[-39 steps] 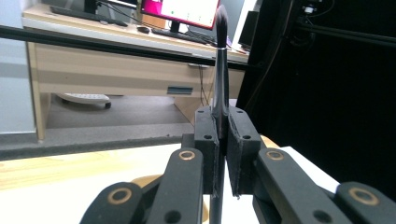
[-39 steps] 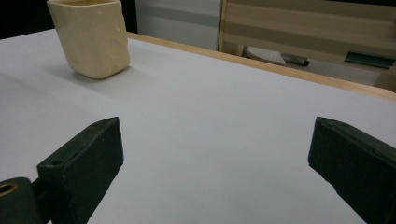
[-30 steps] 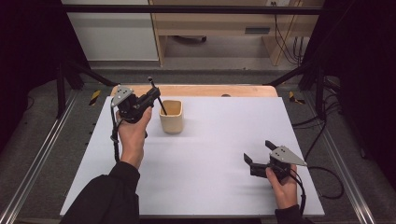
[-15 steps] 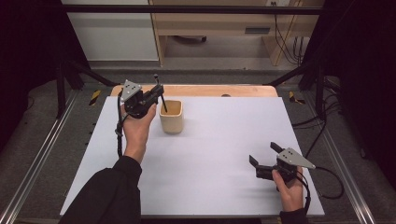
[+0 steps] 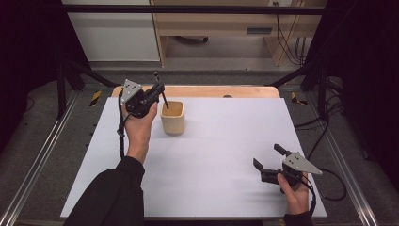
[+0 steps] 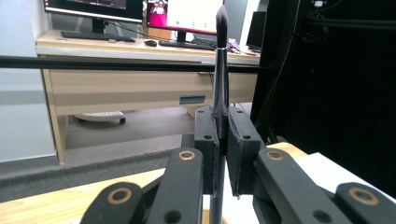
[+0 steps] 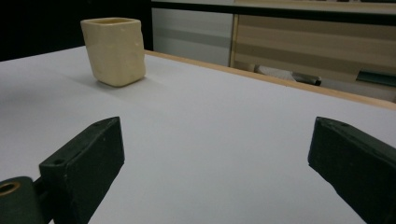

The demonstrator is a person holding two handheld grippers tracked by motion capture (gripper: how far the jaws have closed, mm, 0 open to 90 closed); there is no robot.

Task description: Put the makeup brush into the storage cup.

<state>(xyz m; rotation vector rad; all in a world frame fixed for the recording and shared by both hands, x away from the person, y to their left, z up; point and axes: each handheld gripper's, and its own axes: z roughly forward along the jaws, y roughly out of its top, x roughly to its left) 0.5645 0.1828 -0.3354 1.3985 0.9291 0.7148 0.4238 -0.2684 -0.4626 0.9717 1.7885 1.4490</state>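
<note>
One unmarked brush (image 6: 221, 70) between left tool (image 6: 223, 154) pads.

Only the cup (image 5: 172, 117) interrupts the broad open white table (image 5: 221, 155).

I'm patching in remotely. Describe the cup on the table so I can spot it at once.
Start from the white table and go to its far left part, just before the bare wooden strip at the far edge. The cup stands there upright, beside the left gripper, which pinches a thin dark brush. It is cream-coloured, squarish and open-topped.
</note>
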